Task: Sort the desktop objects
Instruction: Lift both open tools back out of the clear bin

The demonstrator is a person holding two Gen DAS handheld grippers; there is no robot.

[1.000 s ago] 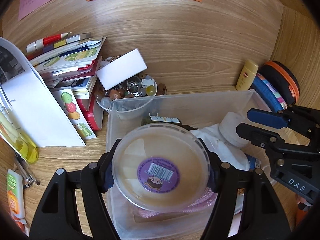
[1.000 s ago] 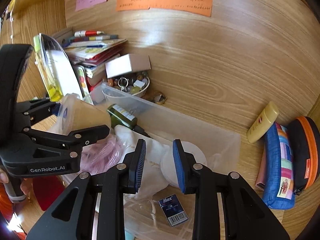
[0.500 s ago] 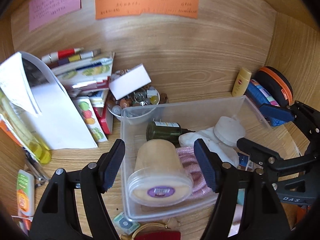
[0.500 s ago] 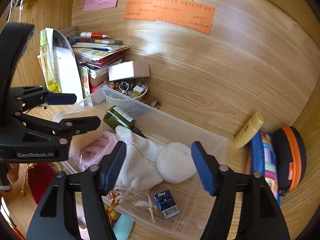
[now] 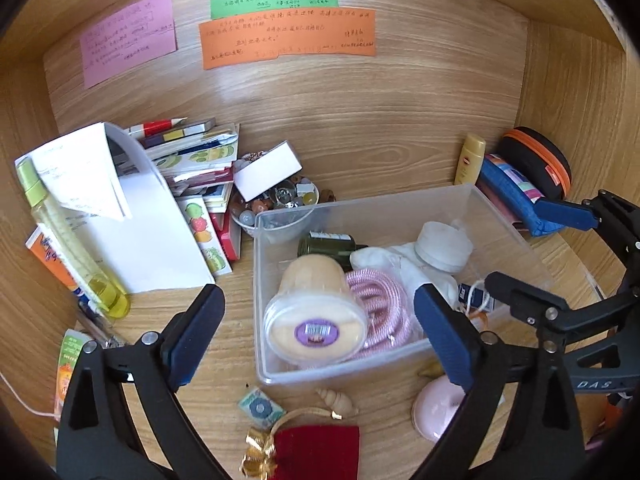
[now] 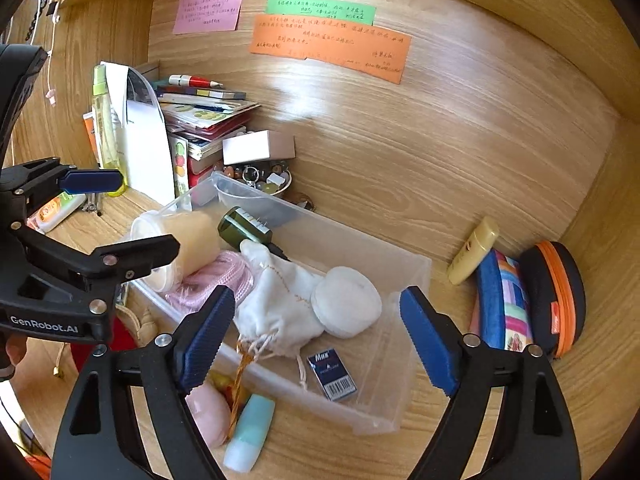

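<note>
A wooden desk (image 5: 224, 364) with wood-panelled walls fills both views, and three paper notes (image 5: 286, 34), pink, green and orange, are stuck on the back panel. On the desk stands a clear plastic bin (image 5: 360, 210), the largest loose thing here. Left of it a stack of books (image 5: 192, 160) leans behind a white sheet of paper (image 5: 136, 224). The left gripper (image 5: 318, 336) hangs over the bin's near edge, its jaws opening with nothing pressed between the blue pads. The right gripper (image 6: 312, 338) hangs over the bin's right half, its jaws also opening and gripping nothing. Inside the bin a lidded tub of beige stuff (image 5: 316, 312) lies on its side, touching a coil of pink rope (image 5: 380, 300). Beside them lie a white drawstring pouch (image 6: 280, 300), a white round jar (image 6: 346, 300), a dark green bottle (image 6: 246, 230) and a small blue box (image 6: 332, 374). Near the right wall sit a black and orange case (image 6: 554, 300), a blue patchwork pouch (image 6: 502, 304) and a yellow tube (image 6: 474, 250). In front of the bin lie a red velvet pouch (image 5: 320, 452), a teal tube (image 6: 250, 432) and a small shell (image 5: 334, 400).
</note>
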